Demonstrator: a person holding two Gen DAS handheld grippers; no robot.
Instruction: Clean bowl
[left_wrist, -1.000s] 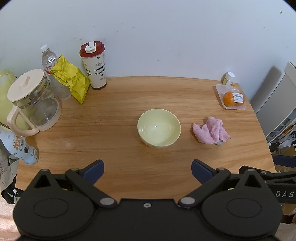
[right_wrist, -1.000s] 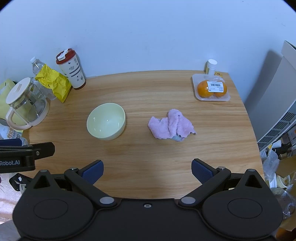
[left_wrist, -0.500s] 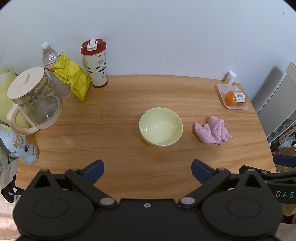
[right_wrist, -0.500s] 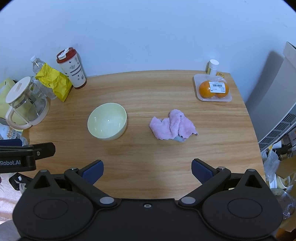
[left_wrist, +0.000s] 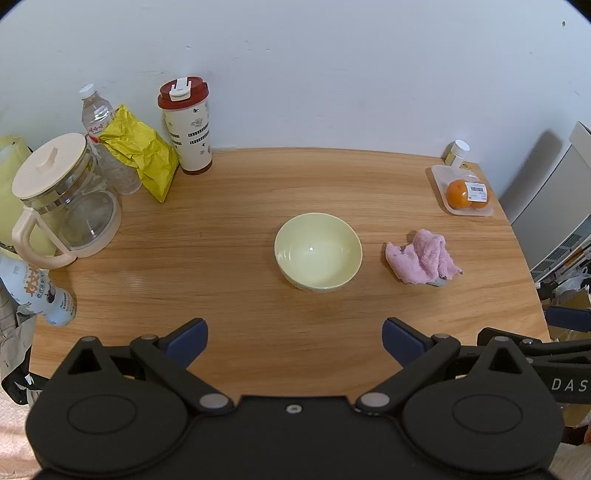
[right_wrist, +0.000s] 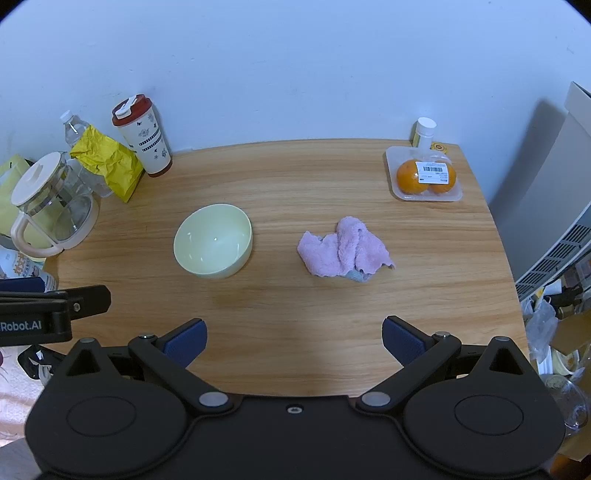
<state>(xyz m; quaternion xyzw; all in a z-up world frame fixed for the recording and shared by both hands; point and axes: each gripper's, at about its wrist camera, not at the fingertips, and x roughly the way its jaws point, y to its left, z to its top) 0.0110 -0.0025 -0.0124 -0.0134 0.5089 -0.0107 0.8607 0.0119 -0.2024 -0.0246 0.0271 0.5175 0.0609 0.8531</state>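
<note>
A pale yellow bowl (left_wrist: 317, 251) stands upright and empty in the middle of the wooden table (left_wrist: 236, 206); it also shows in the right wrist view (right_wrist: 213, 240). A crumpled pink cloth (left_wrist: 421, 257) lies to its right, apart from it, and shows in the right wrist view (right_wrist: 343, 252). My left gripper (left_wrist: 293, 341) is open and empty, above the table's near edge, facing the bowl. My right gripper (right_wrist: 294, 339) is open and empty, near the front edge, facing the cloth.
At the back left stand a glass jug with a cream lid (left_wrist: 62, 199), a water bottle (left_wrist: 98, 118), a yellow bag (left_wrist: 142, 155) and a red-lidded tumbler (left_wrist: 188, 125). A tray of oranges (left_wrist: 463, 190) and a small white-capped bottle (left_wrist: 458, 151) sit at the back right.
Both grippers have shifted slightly, so the bowl and cloth sit a little differently in view. Both stay open and empty. Nothing on the table has moved.
</note>
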